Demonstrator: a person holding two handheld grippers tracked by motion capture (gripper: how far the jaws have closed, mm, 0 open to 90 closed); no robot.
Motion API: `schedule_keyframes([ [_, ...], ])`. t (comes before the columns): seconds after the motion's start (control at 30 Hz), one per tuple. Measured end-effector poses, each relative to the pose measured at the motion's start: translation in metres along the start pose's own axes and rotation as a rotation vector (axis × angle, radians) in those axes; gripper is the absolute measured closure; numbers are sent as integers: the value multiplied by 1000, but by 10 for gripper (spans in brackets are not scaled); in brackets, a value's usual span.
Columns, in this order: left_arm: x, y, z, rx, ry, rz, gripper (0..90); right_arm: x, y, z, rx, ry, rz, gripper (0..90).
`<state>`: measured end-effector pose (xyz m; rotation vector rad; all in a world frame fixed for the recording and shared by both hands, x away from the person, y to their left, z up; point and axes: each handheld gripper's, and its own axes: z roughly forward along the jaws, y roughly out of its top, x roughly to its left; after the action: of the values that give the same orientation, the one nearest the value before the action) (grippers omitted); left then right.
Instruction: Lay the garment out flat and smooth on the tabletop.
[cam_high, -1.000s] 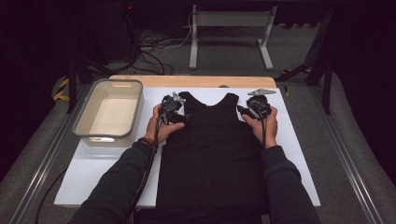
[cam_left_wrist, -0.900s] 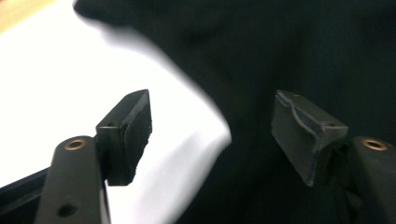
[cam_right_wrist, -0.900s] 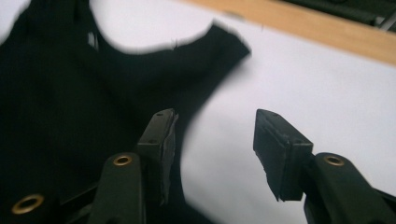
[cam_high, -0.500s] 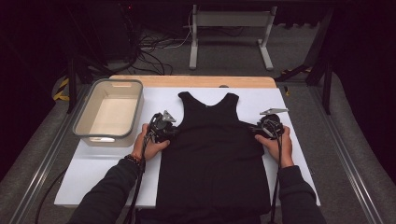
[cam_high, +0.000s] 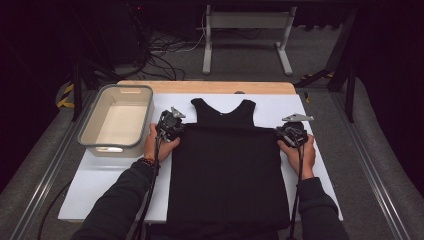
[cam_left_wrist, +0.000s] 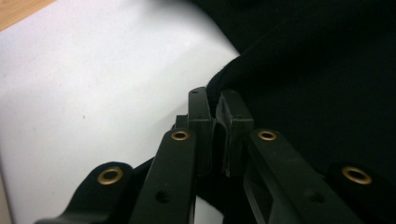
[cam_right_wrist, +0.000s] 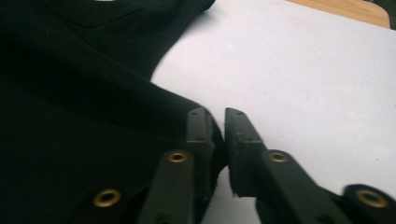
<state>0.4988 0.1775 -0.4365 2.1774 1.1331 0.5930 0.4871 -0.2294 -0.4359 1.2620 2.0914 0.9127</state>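
Dark floor and tangled cables are surrounding the desk (cam_high: 125, 185), whose white sheet is carrying a black tank top (cam_high: 227, 170) spread flat with its neck pointing away from us. From the high view we are holding the left tongs (cam_high: 176, 129) at the top's left side seam just below the armhole, and the right tongs (cam_high: 286, 135) at the matching spot on its right edge, probably to lift or fold both sides evenly. Left of the tank top a pale tub (cam_high: 117, 121) is standing empty.

Along the left tongs (cam_left_wrist: 219, 105) we are seeing what the high view is hiding: the jaws, which have just been closing, are pinching the hem of the armhole edge.

Along the right tongs (cam_right_wrist: 215, 122) the jaws have likewise been closing and are nipping the tank top's edge (cam_right_wrist: 93, 116), a thin gap remaining at their tips.
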Motion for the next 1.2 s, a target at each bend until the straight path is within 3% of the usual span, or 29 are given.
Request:
schedule_keyframes([
  [0.13, -2, -3, 2, -10, -37, -51, 627, -2, -1, -6, -27, 17, 17, 678],
  [0.27, -12, -12, -14, -64, -76, -15, 471, 0, -5, -23, -64, 69, 44, 567],
  [0.33, -21, -22, -27, -86, -96, 27, 394, 5, -10, -29, -74, 113, 40, 533],
  [0.47, -41, -49, -52, -91, -136, 115, 244, 25, -23, -46, -68, 140, -9, 450],
  [0.6, -57, -76, -76, -112, -180, 179, 196, 44, -33, -60, -70, 163, -62, 415],
  [0.7, -67, -97, -88, -85, -225, 221, 183, 56, -40, -67, -68, 188, -81, 404],
  [0.8, -72, -114, -93, -38, -261, 223, 177, 63, -47, -72, -60, 196, -83, 391],
  [0.9, -73, -125, -97, -27, -314, 223, 217, 64, -54, -76, -60, 239, -22, 381],
  [1.03, -74, -128, -101, -18, -354, 224, 325, 63, -64, -85, -52, 189, -35, 375],
  [1.2, -75, -127, -101, -27, -388, 258, 574, 57, -76, -91, -25, 133, -29, 350],
])
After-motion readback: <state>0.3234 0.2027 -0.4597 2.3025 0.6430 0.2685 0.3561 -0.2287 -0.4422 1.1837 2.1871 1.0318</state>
